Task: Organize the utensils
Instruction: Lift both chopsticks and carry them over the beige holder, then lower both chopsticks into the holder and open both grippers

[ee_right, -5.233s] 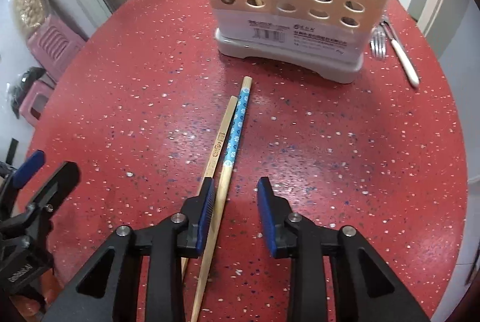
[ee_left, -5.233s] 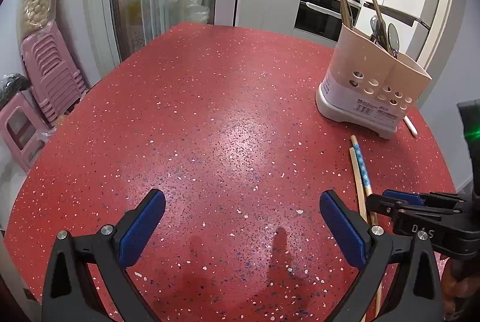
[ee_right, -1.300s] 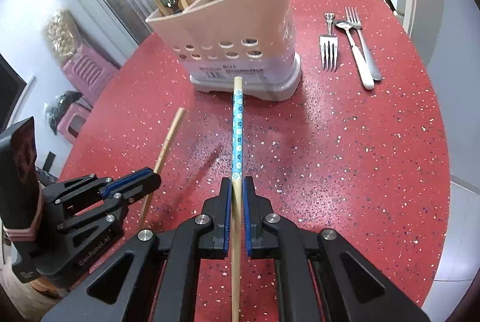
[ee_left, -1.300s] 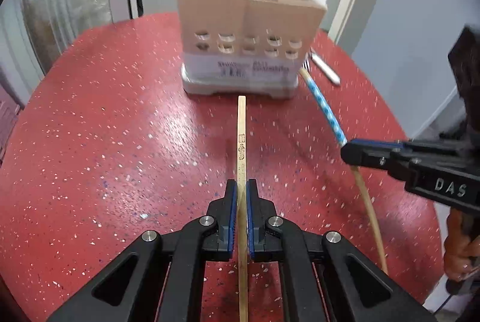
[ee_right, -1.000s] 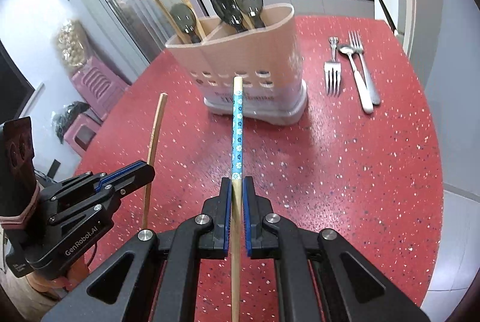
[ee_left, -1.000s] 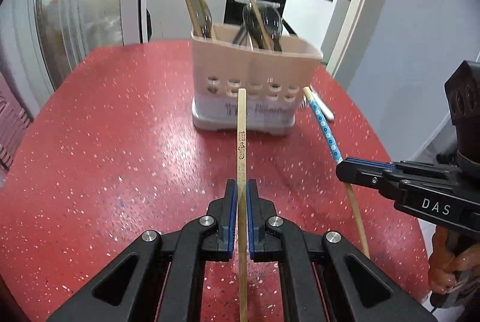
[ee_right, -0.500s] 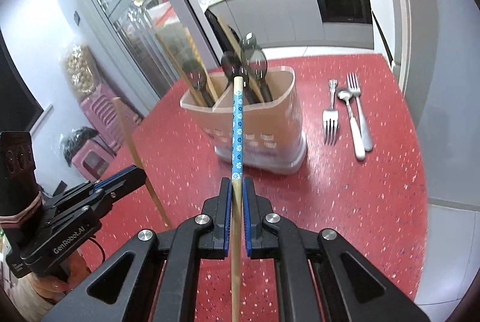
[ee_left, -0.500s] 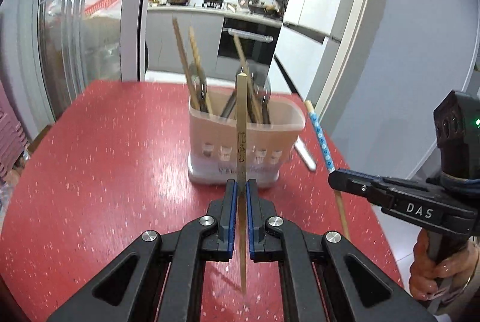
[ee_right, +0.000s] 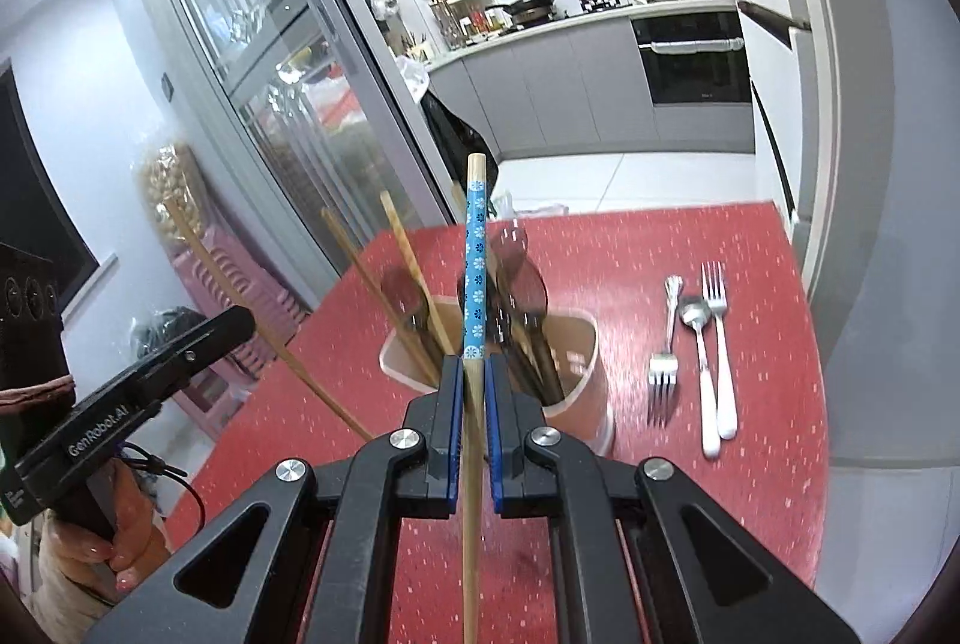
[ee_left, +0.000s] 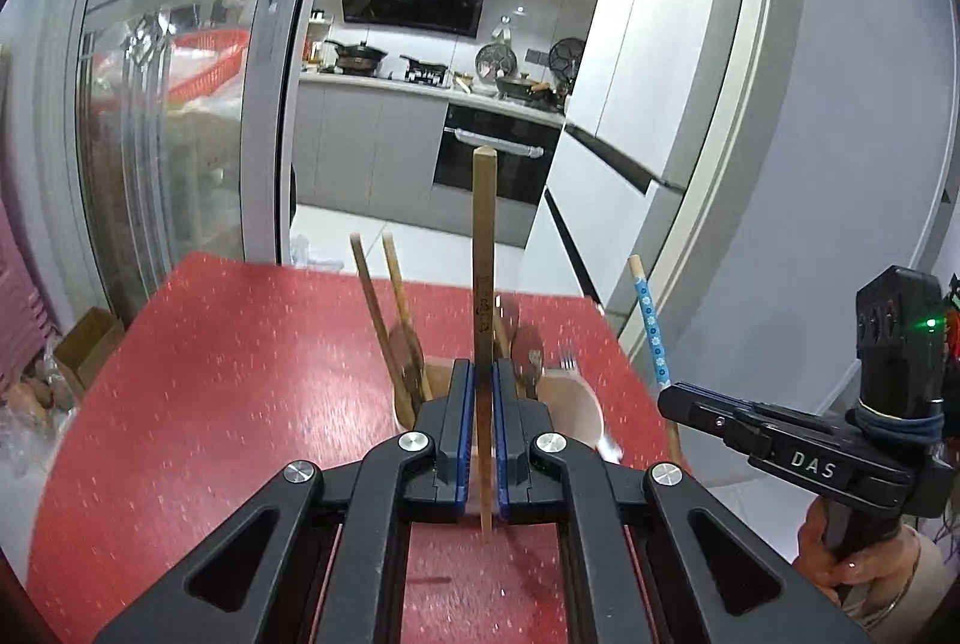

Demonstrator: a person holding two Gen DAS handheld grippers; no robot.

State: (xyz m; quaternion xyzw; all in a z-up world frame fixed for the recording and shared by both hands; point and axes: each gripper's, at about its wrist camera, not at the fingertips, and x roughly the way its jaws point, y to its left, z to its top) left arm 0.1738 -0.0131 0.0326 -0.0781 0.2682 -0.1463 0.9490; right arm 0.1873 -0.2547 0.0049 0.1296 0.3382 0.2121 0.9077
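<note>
The left gripper (ee_left: pixel 482 386) is clamped on a plain wooden chopstick (ee_left: pixel 483 248), the right gripper (ee_right: pixel 474 380) on a blue-patterned chopstick (ee_right: pixel 476 272). Both sticks point up and forward above the beige utensil holder (ee_right: pixel 576 338) on the red table (ee_right: pixel 756 320).

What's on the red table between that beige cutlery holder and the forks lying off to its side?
Nothing: in the right wrist view, only bare red table separates the holder from the nearest fork.

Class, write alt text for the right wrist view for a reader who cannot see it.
The right gripper is shut on a blue-patterned chopstick, held above a beige utensil holder on a red table. Forks and a spoon lie to its right; the left gripper holds a plain chopstick.
</note>
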